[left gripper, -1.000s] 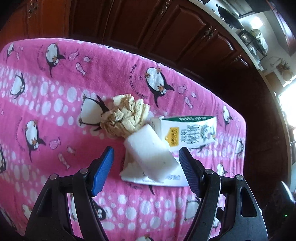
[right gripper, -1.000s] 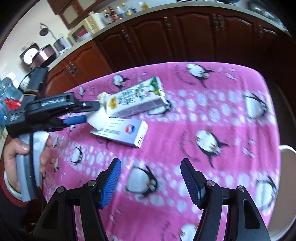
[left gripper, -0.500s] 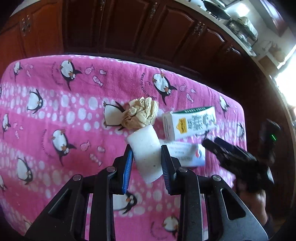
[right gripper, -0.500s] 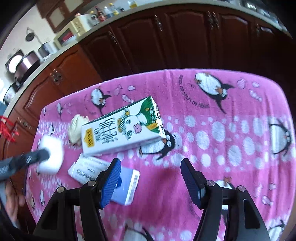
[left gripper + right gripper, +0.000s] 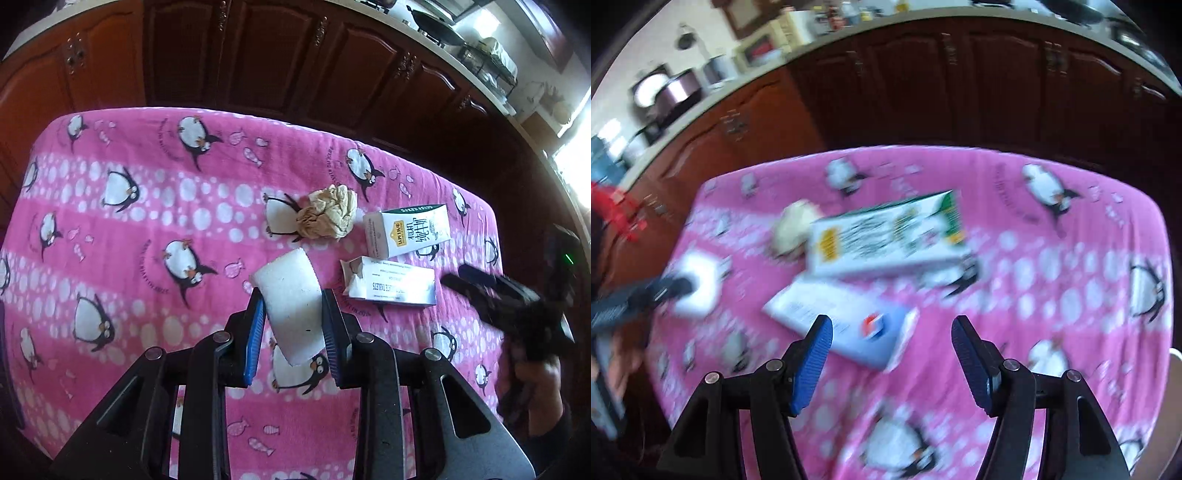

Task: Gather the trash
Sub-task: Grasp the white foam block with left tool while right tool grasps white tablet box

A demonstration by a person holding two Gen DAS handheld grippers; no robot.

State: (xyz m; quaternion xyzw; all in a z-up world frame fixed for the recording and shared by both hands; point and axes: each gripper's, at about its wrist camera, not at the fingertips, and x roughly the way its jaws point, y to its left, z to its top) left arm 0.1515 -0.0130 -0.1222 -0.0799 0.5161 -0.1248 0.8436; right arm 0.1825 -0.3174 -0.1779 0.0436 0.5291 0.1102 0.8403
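Trash lay on a pink penguin-print surface (image 5: 147, 206): the left claw (image 5: 291, 325) pinched a white foam block (image 5: 291, 302), lifted clear. A crumpled beige paper wad (image 5: 328, 214), milk carton (image 5: 406, 230) and tablet box (image 5: 391, 288) remained; the right claw (image 5: 892, 354) hovered spread above the box.

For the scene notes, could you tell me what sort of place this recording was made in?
Most likely a home kitchen: dark wooden cabinets run under a countertop holding what look like small appliances, a pan sits on the counter, and the table wears a pink penguin cloth.
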